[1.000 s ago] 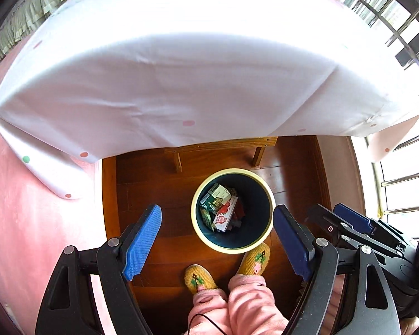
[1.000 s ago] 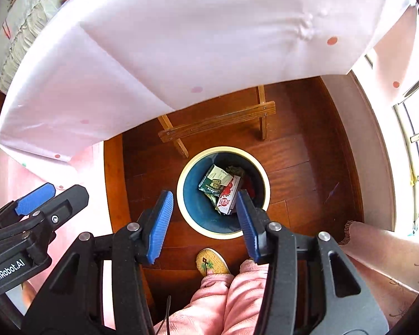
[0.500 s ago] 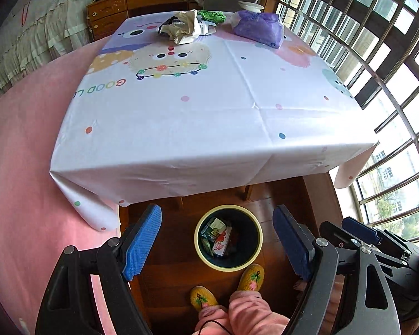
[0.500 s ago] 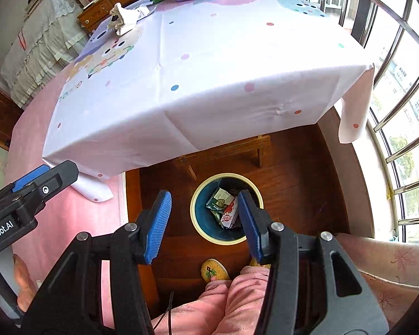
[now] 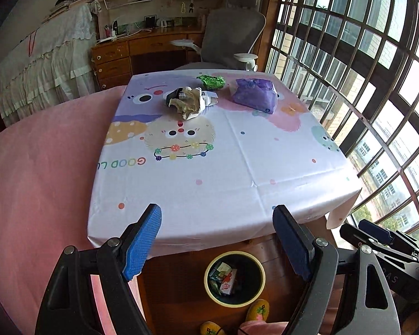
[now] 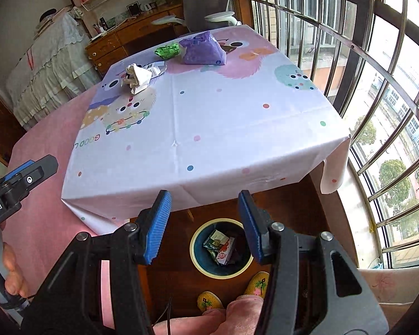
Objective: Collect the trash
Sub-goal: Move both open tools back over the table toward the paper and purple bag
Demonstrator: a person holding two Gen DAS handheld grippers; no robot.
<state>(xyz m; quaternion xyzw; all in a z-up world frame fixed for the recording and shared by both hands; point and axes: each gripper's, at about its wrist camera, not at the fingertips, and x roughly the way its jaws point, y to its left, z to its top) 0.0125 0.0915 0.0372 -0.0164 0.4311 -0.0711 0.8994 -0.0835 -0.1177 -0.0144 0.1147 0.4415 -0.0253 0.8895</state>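
Both grippers hung over the near edge of the counter (image 5: 237,150), holding nothing. Left gripper (image 5: 218,240): jaws spread wide. Right gripper (image 6: 205,223): jaws also apart, a narrower gap.

Trash lay at the far end of the cloth-covered counter, well apart from either gripper:
- crumpled paper wad (image 5: 188,103), far left, with a flat white packet just beside it;
- green crumpled wrapper (image 5: 211,81), farthest back;
- purple plastic bag (image 5: 254,93), far right, slumped.

Bin (image 5: 234,277) sat on the floor under the near edge, cartons already inside.

Handling, as I judged it: all three looked light and soft, likely to crush under the jaws rather than slip. The wad wanted a pinch across its bulk. The bag's contents couldn't be made out; a grip on its gathered top seemed safest.
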